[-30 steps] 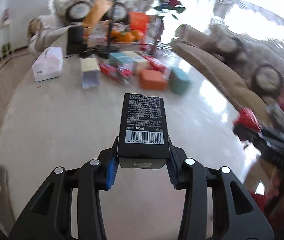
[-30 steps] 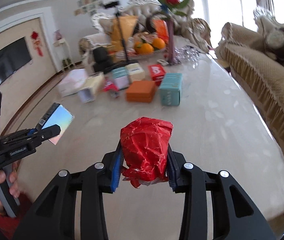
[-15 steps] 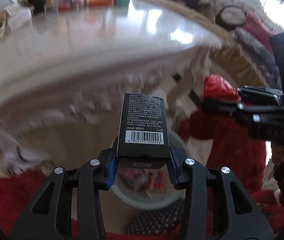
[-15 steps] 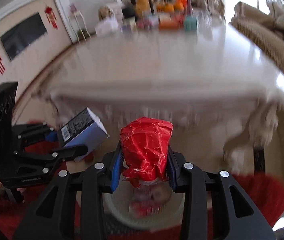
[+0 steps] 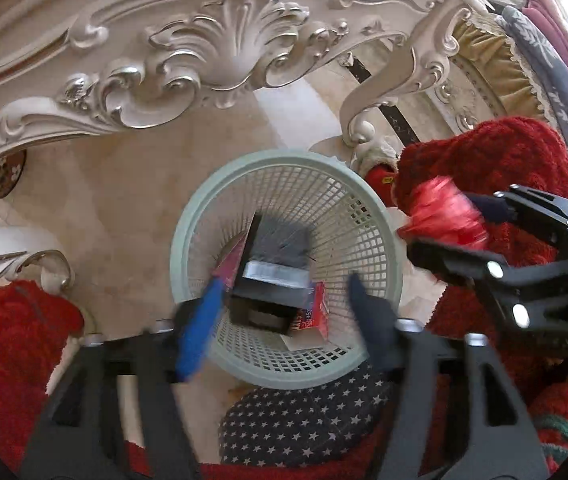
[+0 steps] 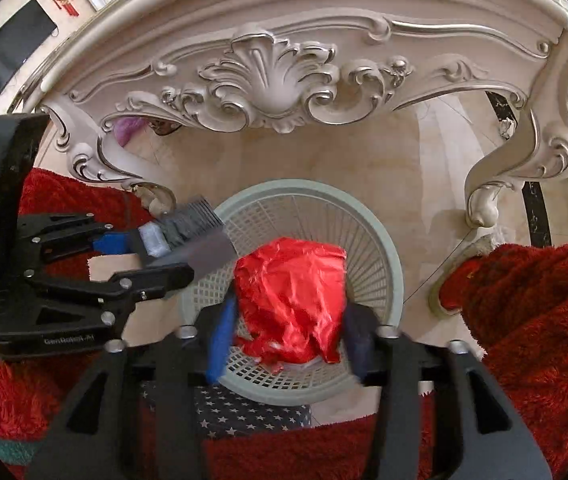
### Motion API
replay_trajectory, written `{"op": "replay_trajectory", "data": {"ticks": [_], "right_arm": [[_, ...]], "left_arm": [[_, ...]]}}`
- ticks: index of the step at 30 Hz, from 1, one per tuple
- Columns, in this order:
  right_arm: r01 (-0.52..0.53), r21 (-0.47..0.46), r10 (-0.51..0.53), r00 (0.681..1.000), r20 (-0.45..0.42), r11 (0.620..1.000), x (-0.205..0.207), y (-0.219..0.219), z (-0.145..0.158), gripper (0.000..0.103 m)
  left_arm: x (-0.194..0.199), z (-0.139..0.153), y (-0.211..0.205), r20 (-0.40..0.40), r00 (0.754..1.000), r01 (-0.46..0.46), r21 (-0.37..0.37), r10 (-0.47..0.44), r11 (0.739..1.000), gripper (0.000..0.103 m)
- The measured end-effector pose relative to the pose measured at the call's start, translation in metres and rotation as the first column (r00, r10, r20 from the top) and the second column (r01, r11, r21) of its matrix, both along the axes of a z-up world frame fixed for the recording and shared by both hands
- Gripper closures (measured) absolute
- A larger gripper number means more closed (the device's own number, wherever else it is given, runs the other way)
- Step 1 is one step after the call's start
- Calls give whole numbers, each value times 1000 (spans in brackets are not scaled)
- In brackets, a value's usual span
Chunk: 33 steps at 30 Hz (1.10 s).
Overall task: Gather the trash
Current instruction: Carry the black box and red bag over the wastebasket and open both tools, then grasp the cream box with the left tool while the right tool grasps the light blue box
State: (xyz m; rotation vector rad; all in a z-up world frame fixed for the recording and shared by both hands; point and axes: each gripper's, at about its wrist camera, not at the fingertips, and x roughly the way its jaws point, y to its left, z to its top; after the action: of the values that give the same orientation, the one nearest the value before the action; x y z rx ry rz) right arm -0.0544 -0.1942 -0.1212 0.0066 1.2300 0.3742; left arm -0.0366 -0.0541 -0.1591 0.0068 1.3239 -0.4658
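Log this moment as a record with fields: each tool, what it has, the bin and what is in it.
left tool: open, pads spread wider than the black box
black box: blurred, loose between the pads, above the basket opening
right tool: pads blurred at the sides of the red wrapper; grip unclear
red wrapper: crumpled, over the basket
basket: pale green mesh, on the floor below the carved table edge
basket contents: a red carton; the rest is hidden
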Motion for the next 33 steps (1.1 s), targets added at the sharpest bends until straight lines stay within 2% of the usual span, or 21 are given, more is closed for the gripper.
{"op": "replay_trajectory", "data": {"ticks": [1, 6, 9, 13, 16, 20, 22, 24, 26, 30, 33], "right_arm": [[4, -6, -4, 1000, 1, 1000, -2, -1, 0, 31], [14, -11, -14, 1000, -16, 1000, -3, -6, -4, 31], [28, -11, -29, 1000, -4, 1000, -3, -8, 1, 31], [47, -4, -47, 997, 55, 999, -1, -11, 21, 31], [58, 24, -61, 990, 127, 998, 3, -15, 48, 31], [72, 60, -83, 970, 227, 996, 19, -18, 86, 31], [71, 70, -88, 956, 280, 995, 29, -19, 104, 31], [68, 85, -93, 934, 346, 994, 46, -21, 126, 31], [76, 101, -109, 914, 391, 992, 65, -24, 144, 31], [119, 130, -167, 863, 476, 984, 118, -30, 175, 31], [154, 147, -208, 842, 498, 977, 161, -33, 185, 31]], "left_arm": [[0, -1, -1, -1, 1000, 0, 8, 0, 1000, 26], [2, -1, -1, -8, 1000, -6, 23, 6, 1000, 23], [2, 7, 5, 20, 1000, -23, 30, 22, 999, 23], [1, 40, 15, 113, 993, -46, 33, 42, 998, 23], [5, 75, 29, 176, 981, -88, 9, 85, 996, 23], [17, 130, 52, 281, 944, -168, -52, 176, 984, 23], [28, 158, 62, 342, 915, -203, -72, 215, 977, 23], [47, 186, 71, 409, 882, -227, -64, 233, 972, 17], [72, 207, 76, 474, 845, -263, -33, 247, 964, 16], [131, 231, 99, 548, 761, -379, -56, 346, 924, 16], [188, 233, 119, 531, 726, -452, -110, 437, 885, 16]]}}
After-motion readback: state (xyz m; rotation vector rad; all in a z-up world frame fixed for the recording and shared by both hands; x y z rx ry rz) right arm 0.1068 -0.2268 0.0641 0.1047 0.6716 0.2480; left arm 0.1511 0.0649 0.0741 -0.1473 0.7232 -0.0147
